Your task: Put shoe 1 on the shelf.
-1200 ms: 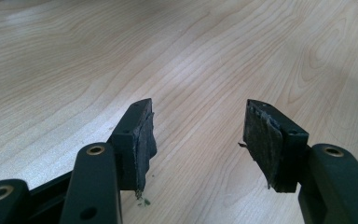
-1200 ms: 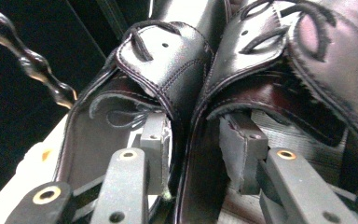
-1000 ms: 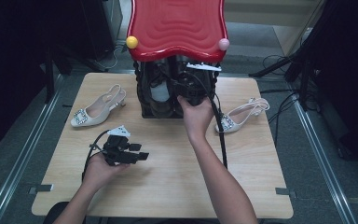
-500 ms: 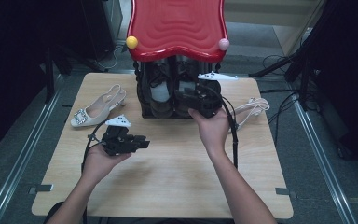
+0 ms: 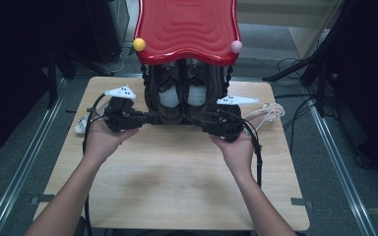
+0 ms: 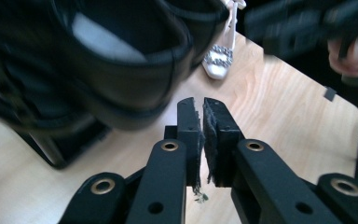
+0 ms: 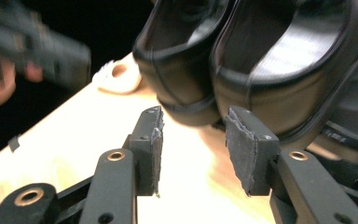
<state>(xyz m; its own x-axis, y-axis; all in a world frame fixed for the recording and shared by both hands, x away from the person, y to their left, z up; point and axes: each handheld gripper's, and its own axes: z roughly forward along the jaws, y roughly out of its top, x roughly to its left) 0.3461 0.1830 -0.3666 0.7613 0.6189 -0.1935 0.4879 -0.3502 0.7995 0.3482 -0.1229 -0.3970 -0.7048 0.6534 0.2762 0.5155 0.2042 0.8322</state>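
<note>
A pair of black shoes [image 5: 184, 96] sits in a dark rack [image 5: 150, 96] under a red wavy top [image 5: 187, 27], toes toward the person, at the far middle of the wooden surface [image 5: 177, 182]. The 2 shoes stand side by side, touching.

The left hand-held gripper [image 5: 150, 117] comes in from the left of the rack, level with the toe of the left shoe and just beside it. In the left gripper view its jaws [image 6: 202, 121] have just been closing and now stand pressed almost together with nothing between them; the toe of a black shoe [image 6: 121, 74] hangs just above and beyond the tips, not touching them.

The right hand-held gripper [image 5: 204, 119] reaches in from the right, near the toe of the right shoe. In the right gripper view its jaws [image 7: 193, 135] have just been opening and stand moderately apart, empty; the 2 shoe toes [image 7: 261, 79] lie right behind them, with the right pad close under a sole edge.

A white heeled sandal [image 5: 263, 112] lies on the surface right of the rack, another [image 5: 81, 125] to the left behind the left hand [image 5: 103, 140].
</note>
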